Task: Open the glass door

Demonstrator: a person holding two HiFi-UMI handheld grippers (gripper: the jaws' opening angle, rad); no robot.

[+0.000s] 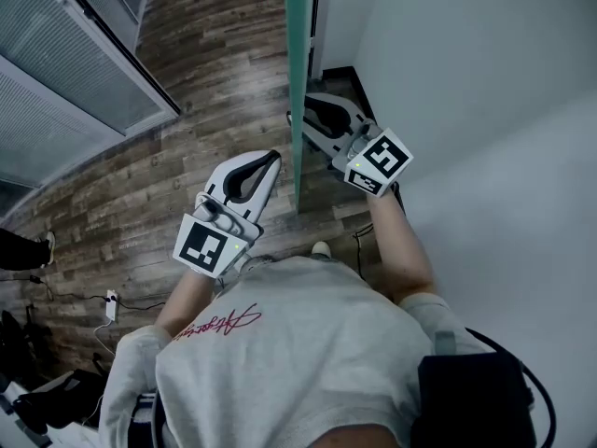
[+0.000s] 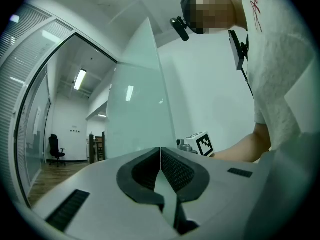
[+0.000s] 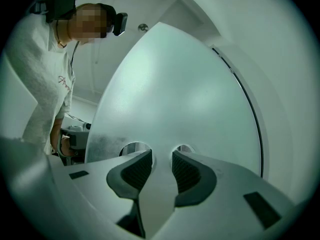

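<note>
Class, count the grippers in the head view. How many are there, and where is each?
2. The left gripper is left of the door, seen edge-on; the right gripper is right of it, on the white wall side. None seems hidden.

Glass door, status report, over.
Left gripper shut, empty. Right gripper open, facing the glass. Glass door swung open, between both grippers. Nothing seen in the way.

Office interior, as I stand in it. A frosted glass door (image 2: 137, 99), a glazed partition with slatted blinds (image 1: 65, 73), a wood-plank floor (image 1: 215, 82), ceiling strip lights (image 2: 80, 79) and a black swivel chair (image 2: 56, 149) down my corridor mark it as such.
</note>
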